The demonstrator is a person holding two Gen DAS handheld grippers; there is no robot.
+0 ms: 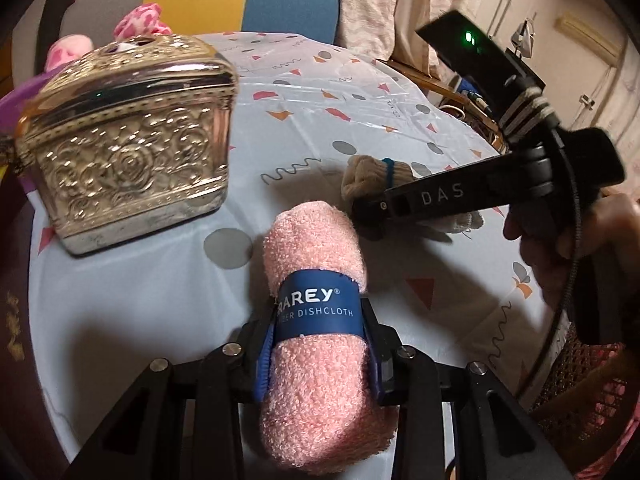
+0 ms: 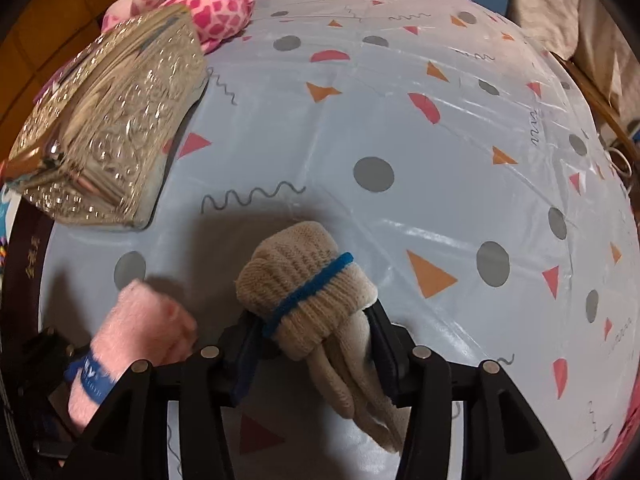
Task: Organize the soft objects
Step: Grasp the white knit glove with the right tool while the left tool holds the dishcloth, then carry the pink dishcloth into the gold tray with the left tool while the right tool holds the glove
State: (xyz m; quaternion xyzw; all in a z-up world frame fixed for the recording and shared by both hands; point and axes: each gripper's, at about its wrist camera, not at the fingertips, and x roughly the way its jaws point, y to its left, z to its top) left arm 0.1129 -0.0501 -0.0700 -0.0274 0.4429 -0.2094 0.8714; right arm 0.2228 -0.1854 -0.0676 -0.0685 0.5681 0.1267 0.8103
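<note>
Pink dishcloth (image 1: 316,360) with navy band, beige glove (image 2: 304,292) with blue band, embossed silver box (image 1: 128,140).

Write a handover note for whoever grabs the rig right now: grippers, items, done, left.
Left gripper: shut on the rolled pink terry dishcloth with a blue paper band, above the patterned light-blue tablecloth.
Right gripper: jaws around the bundled beige knit gloves tied with a blue elastic; firm grip unclear.
Embossed silver metal box: lid closed, far left; pink spotted plush toy behind it.
Done: both items picked.
Left: place them; destination not evident.
</note>
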